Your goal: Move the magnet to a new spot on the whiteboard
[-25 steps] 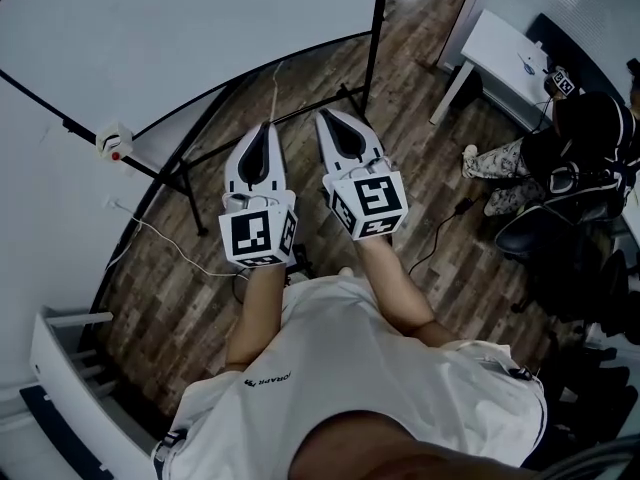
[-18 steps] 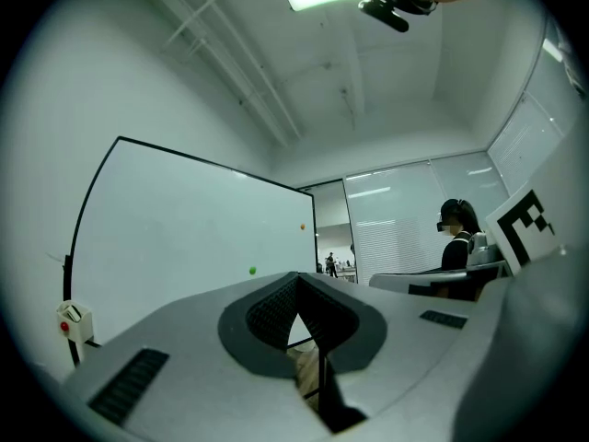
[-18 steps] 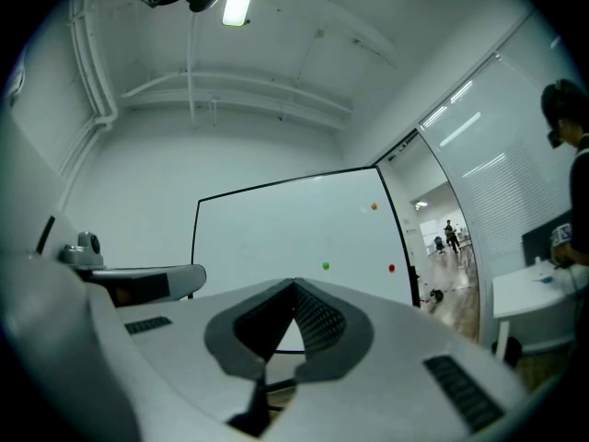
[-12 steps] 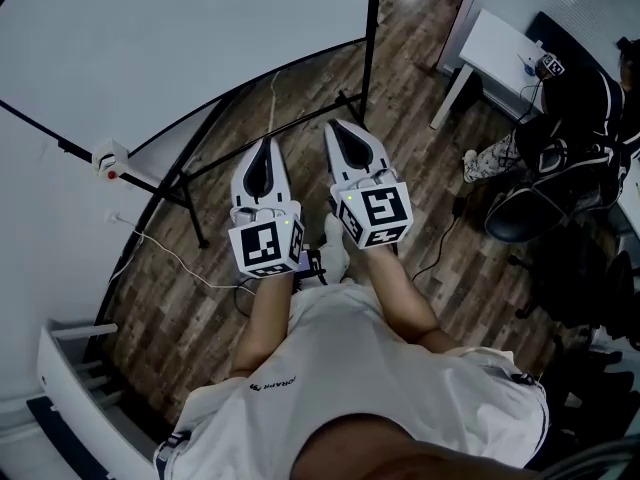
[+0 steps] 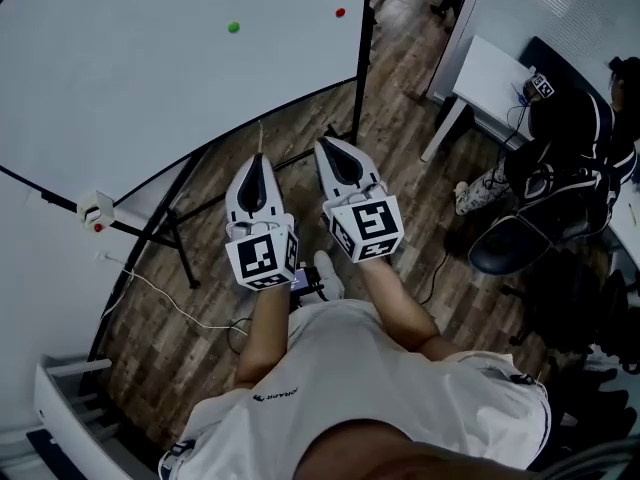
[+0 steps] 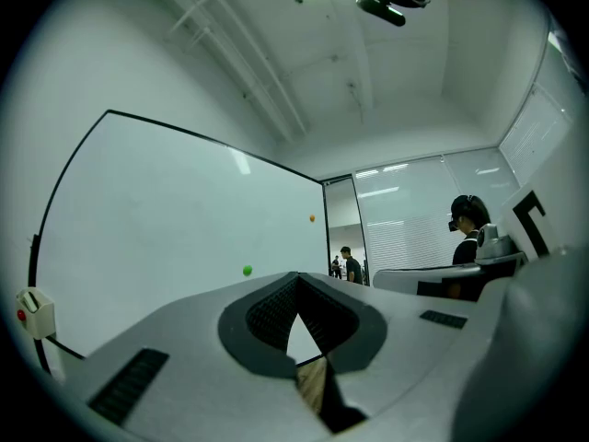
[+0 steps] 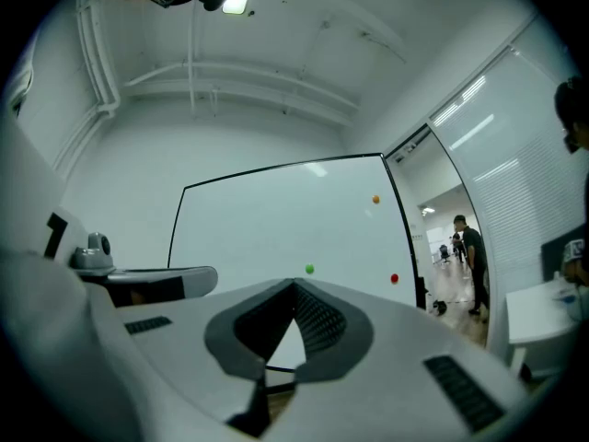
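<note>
Head view, looking steeply down: left gripper (image 5: 258,158) and right gripper (image 5: 323,142) held side by side above the wooden floor (image 5: 200,298), both pointing toward the bottom edge of the whiteboard (image 5: 150,78) and well apart from it. Left gripper view: jaws of the left gripper (image 6: 296,276) pressed together at the tips, with nothing between them. Right gripper view: jaws of the right gripper (image 7: 294,286) likewise pressed together and empty. On the whiteboard's right half, a little above the bottom edge, the green magnet (image 5: 233,27). Near the bottom right corner, close to the right edge, the red magnet (image 5: 340,12). Higher up along that same right edge, seen only from the grippers, the orange magnet (image 7: 375,199). All three untouched, and the task's own magnet among them not identifiable. At the bottom edge toward the left, a small white holder (image 5: 93,211) with a red dot. At the right of the head view, a seated person (image 5: 575,158) beside a white desk (image 5: 490,78). Compared with a second ago: far more of the whiteboard inside the head view, the green and red magnets lower in the frame rather than at its very top, both grippers carried forward together toward the board, jaws as tightly closed as before.
</note>
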A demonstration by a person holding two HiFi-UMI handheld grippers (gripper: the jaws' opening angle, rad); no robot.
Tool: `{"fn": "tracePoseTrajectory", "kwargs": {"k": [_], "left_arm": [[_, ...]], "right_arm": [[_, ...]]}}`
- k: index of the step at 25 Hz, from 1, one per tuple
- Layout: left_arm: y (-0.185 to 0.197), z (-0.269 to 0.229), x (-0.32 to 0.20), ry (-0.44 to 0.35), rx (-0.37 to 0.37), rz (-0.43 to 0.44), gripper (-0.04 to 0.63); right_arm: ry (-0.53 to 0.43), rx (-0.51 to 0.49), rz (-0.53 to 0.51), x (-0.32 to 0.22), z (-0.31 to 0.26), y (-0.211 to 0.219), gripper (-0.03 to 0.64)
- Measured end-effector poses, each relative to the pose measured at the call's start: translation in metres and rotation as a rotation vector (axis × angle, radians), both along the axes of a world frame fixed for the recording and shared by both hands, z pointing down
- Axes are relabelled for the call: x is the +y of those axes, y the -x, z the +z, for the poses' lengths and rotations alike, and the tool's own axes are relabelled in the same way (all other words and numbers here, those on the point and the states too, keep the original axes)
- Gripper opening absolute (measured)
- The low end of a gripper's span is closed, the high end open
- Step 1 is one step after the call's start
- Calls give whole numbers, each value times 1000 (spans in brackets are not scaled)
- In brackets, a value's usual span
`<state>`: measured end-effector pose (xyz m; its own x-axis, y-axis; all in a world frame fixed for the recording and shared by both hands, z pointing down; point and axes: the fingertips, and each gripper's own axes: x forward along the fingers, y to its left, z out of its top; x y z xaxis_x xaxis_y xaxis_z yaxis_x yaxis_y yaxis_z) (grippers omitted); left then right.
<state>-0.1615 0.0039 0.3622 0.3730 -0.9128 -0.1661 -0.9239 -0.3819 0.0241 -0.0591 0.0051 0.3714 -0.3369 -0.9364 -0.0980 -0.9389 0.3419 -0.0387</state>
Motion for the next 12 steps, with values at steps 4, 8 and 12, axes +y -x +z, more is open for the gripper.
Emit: {"fn": "tracePoseTrajectory", "kwargs": {"k": [4,8,12], "left_arm": [[-11,-7,-40,-2,-1,-5,2],[-19,-15,-78,-4,-9,-15,2],[-20,-25,-112,-14,-16,-36,2]], "right_arm": [[2,1,-10,-39,-4,-9,12],[1,2,-20,-79,-14,-15,12],[-6,4,-42,-114,-22,-13,12]]}}
